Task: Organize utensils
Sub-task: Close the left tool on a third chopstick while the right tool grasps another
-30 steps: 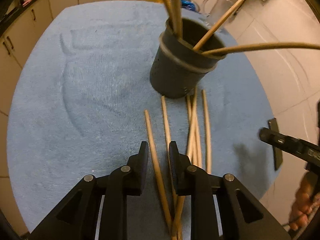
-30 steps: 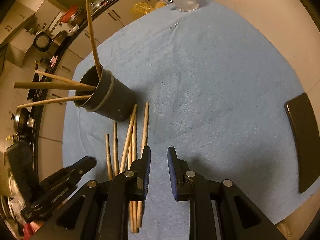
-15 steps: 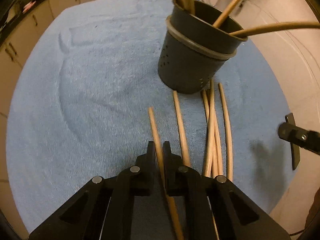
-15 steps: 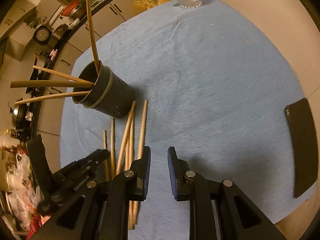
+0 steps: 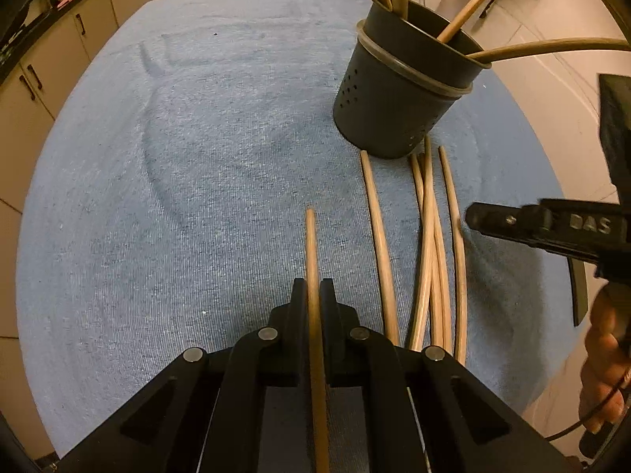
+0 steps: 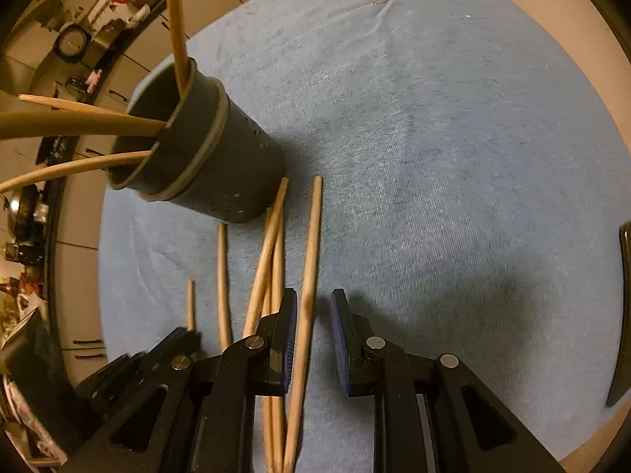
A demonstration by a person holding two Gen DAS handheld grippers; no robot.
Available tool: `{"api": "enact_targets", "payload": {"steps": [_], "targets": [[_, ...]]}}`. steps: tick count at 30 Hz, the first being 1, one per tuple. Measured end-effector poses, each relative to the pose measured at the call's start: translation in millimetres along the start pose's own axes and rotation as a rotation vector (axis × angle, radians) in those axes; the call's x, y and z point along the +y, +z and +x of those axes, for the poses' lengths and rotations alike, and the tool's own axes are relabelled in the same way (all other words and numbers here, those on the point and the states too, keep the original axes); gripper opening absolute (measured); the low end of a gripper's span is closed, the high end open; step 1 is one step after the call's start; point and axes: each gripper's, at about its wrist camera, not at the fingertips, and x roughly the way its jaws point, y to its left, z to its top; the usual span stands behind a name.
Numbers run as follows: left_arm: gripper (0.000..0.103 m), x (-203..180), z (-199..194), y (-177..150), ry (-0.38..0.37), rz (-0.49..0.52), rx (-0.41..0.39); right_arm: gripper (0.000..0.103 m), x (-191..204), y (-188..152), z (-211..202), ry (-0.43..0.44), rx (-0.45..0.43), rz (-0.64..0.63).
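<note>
The dark grey perforated plastic cup (image 5: 398, 98) on the blue towel (image 5: 197, 157) holds four wooden chopsticks (image 5: 473, 4); the left gripper (image 5: 311, 295) pinches one loose chopstick (image 5: 310, 244); the right gripper (image 6: 311, 307), jaws spread, straddles another chopstick (image 6: 311, 244).

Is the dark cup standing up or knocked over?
Standing up. The dark grey perforated plastic cup sits base-down on the blue towel, with wooden chopsticks poking out its open top.

Left hand-held gripper (image 5: 311, 299) clamped on chopstick (image 5: 310, 244); holder (image 5: 398, 94) beyond.
</note>
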Motion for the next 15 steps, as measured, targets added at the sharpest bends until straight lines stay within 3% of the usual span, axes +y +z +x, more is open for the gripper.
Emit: {"api": "enact_targets", "payload": {"steps": [4,8,15], "targets": [[0.006,15,2,-8,-0.017,-0.001,0.019,0.018,7,6,14,-0.034,0.022,-0.018],[0.006,19,13,7,-0.01,0.021,0.023,0.008,13,5,20,-0.06,0.029,-0.051],[0.006,19,-9,12,-0.01,0.046,-0.051,0.007,-7,-5,-2,-0.005,-0.04,-0.018]]}}
